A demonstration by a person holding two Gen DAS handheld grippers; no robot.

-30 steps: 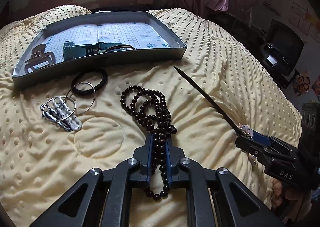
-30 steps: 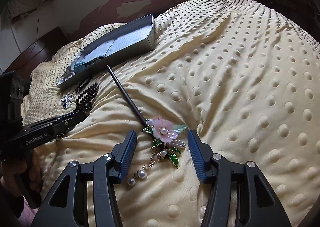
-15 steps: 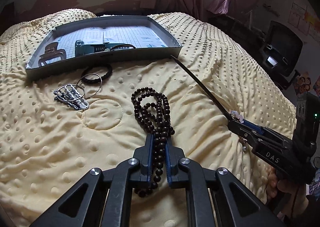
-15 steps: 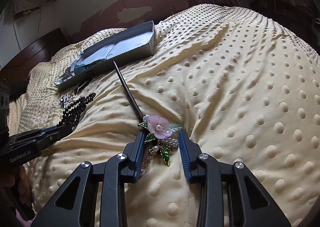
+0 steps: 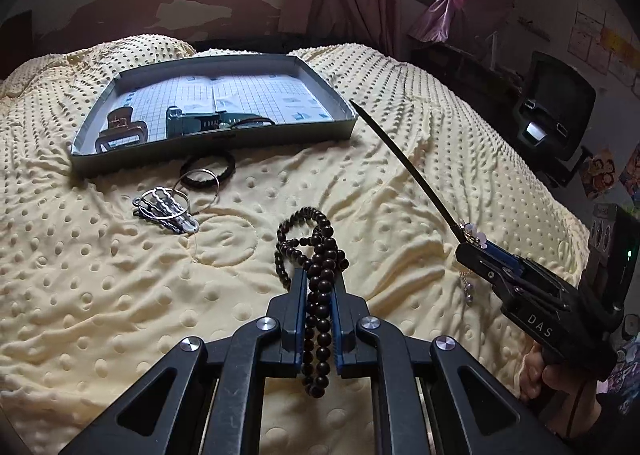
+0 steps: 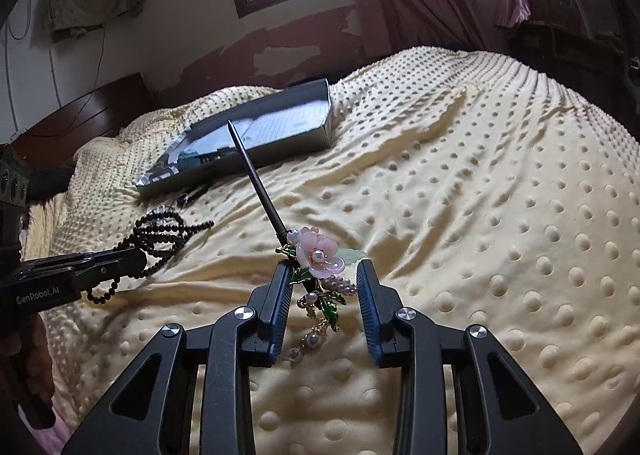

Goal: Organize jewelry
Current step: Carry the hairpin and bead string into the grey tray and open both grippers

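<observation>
Beads come first: the left gripper point(image 5: 319, 295) is closed on a dark bead necklace point(image 5: 316, 255), whose strands pass between the two fingers, with a short end hanging behind them and the loops bunched just ahead of the tips. The right gripper point(image 6: 322, 283) holds a flower hairpin point(image 6: 320, 255) by its decorated head; the fingers stand a little apart around the pink flower and the pearls, and the pin appears to be lifted off the yellow blanket point(image 6: 480, 215), so I judge it is gripped. The long dark stick of the hairpin point(image 5: 404, 163) points forward and away from this gripper, and its tip reaches about to the near right corner of the grey tray point(image 5: 216, 141). Farther ahead of the left gripper, and a little to its left, some metal clips on a thin ring point(image 5: 168, 207) and a black hair band point(image 5: 208, 171) lie on the blanket, just before the near wall of the tray. The tray is the farthest thing, straight ahead of both tools, and it already has a brown hair claw point(image 5: 120, 127) and a dark green object in it. The right gripper seems nearer to the tray, because the pin already points along the way to it; the coming move probably carries it forward along this axis.
</observation>
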